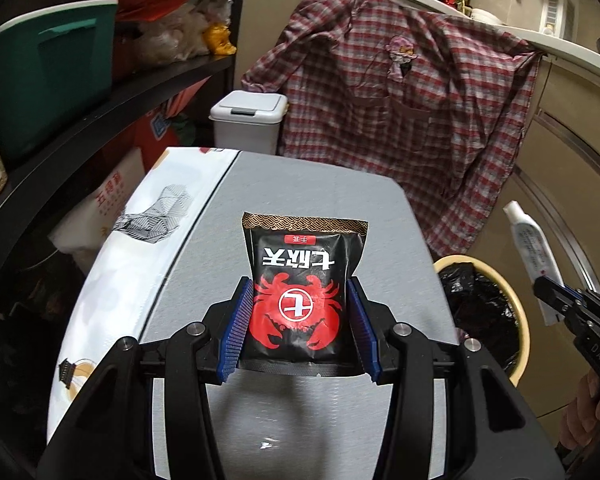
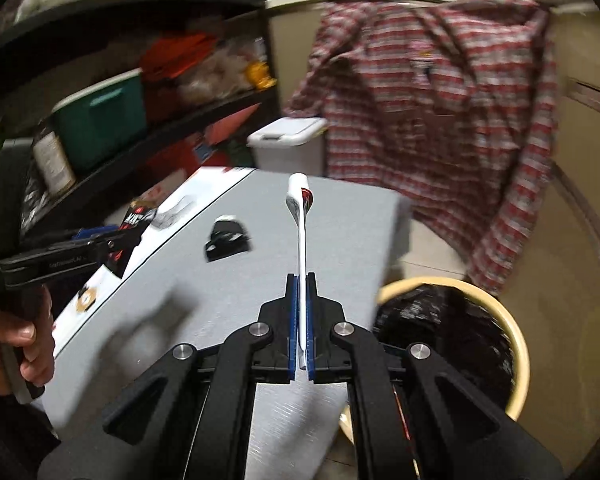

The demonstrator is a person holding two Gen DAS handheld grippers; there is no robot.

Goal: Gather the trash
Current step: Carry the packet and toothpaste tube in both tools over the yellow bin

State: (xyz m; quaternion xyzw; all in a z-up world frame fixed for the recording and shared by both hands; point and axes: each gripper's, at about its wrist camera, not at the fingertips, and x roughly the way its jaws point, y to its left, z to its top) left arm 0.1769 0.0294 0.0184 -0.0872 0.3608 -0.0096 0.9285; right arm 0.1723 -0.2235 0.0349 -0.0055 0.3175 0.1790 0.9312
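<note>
A plaid shirt (image 1: pixel 412 92) hangs across the upper right of the left wrist view, above a grey bench (image 1: pixel 300 184) that fills the centre. At lower right sits a yellow bin (image 1: pixel 516 320) lined with a black bag. In the left gripper (image 1: pixel 299 316), the blue-padded fingers (image 1: pixel 236 328) stand about half open, clamped on the sides of a black snack packet (image 1: pixel 300 280) printed with a red crab, held above the bench. The right gripper (image 2: pixel 300 320) has its fingers nearly closed, pinching the flat end of a white tube (image 2: pixel 300 216) that points up at centre frame, left of the bin.
</note>
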